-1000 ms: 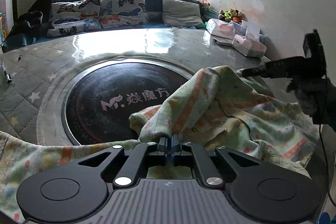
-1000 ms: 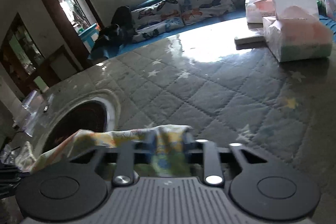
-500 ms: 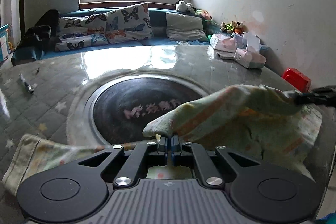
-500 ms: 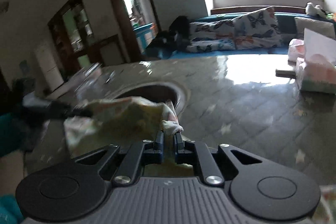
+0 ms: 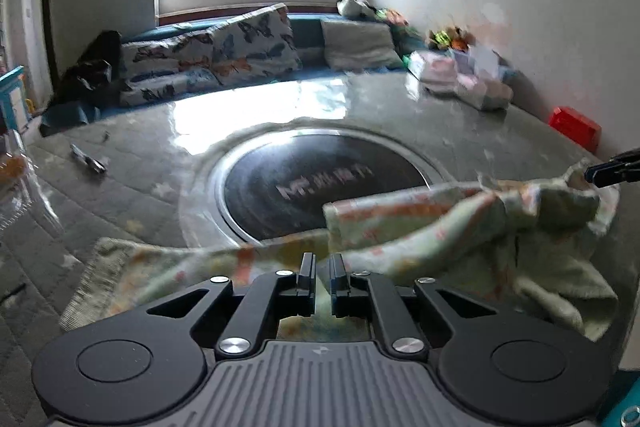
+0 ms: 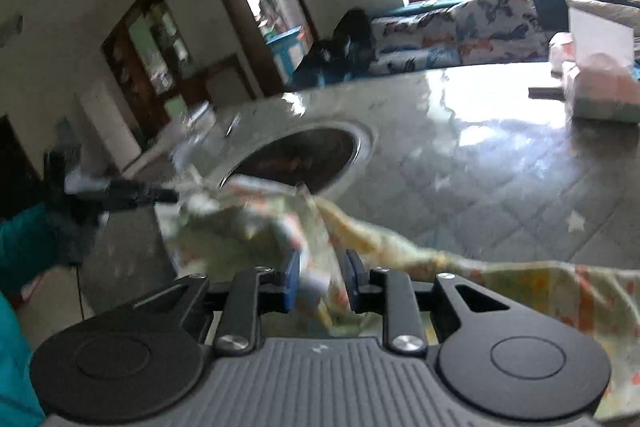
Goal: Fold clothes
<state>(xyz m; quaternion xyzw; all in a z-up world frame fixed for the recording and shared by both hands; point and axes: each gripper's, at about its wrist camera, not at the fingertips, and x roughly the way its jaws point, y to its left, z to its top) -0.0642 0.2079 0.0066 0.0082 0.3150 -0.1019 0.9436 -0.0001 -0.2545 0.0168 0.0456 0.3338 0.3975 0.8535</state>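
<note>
a: where's your garment (image 5: 460,227)?
b: crumpled on the surface (image 5: 360,107), beside the round inset.
a: your left hand-held gripper (image 5: 322,267)?
b: parted slightly, nothing pinched.
a: right hand-held gripper (image 6: 320,267)?
b: opening, cloth loose between.

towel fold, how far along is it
Done: one fold looks made. The patterned towel lies doubled over itself beside the round black plate.

In hand: both grippers seem to be letting go. The left gripper shows a small empty gap; the right gripper is opening, cloth loose between its fingers.

Left: the heap is rumpled, so smoothing and probably another fold.
</note>
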